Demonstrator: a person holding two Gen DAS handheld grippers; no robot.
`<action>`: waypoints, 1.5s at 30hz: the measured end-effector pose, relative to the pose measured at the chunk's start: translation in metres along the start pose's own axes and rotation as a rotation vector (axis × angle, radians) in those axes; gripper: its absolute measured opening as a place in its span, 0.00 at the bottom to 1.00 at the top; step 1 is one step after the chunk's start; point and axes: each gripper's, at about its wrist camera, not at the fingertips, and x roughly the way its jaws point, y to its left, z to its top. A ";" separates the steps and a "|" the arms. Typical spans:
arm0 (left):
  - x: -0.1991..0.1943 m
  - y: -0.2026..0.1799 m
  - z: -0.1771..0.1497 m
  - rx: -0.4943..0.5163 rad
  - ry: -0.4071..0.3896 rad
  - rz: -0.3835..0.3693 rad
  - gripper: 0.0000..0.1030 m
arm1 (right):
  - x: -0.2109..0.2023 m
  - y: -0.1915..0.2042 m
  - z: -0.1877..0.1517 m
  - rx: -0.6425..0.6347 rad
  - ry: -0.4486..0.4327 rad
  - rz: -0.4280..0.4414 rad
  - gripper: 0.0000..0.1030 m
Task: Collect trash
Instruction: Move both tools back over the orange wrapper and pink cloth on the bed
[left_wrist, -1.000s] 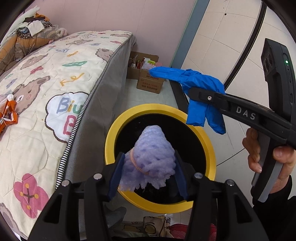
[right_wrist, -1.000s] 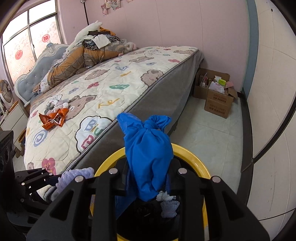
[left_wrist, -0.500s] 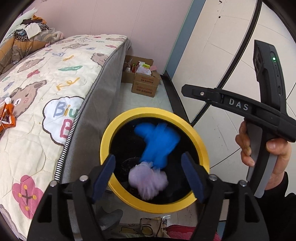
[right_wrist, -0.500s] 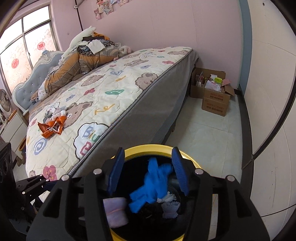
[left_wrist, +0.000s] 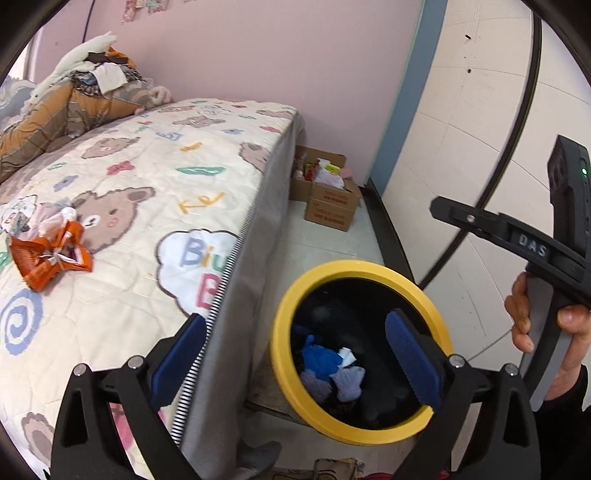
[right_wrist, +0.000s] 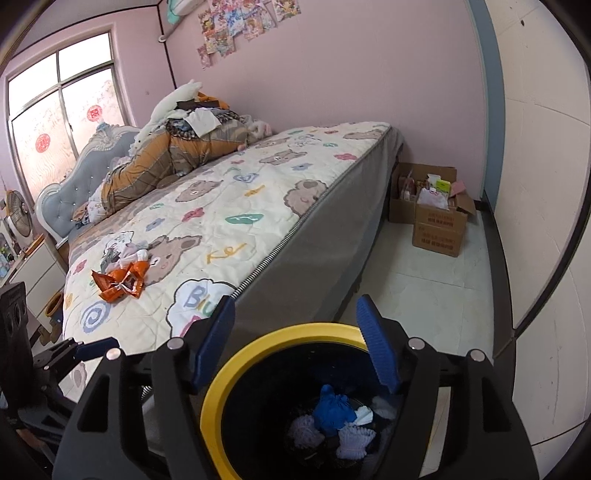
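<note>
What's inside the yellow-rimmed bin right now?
Inside the bin lie a blue glove, purple foam netting and small whitish scraps. The black interior hides whatever sits beneath them.

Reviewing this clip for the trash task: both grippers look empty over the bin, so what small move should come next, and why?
Probably swing the left gripper toward the orange wrapper on the bed: its jaws have just opened, and the blue glove already lies in the bin.
</note>
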 end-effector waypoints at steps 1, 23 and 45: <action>-0.002 0.005 0.001 -0.009 -0.005 0.007 0.92 | 0.002 0.003 0.001 -0.005 -0.001 0.010 0.66; -0.050 0.145 0.003 -0.219 -0.149 0.252 0.92 | 0.072 0.106 0.037 -0.132 0.004 0.187 0.72; -0.043 0.288 0.012 -0.429 -0.137 0.360 0.92 | 0.232 0.259 0.086 -0.293 0.143 0.332 0.74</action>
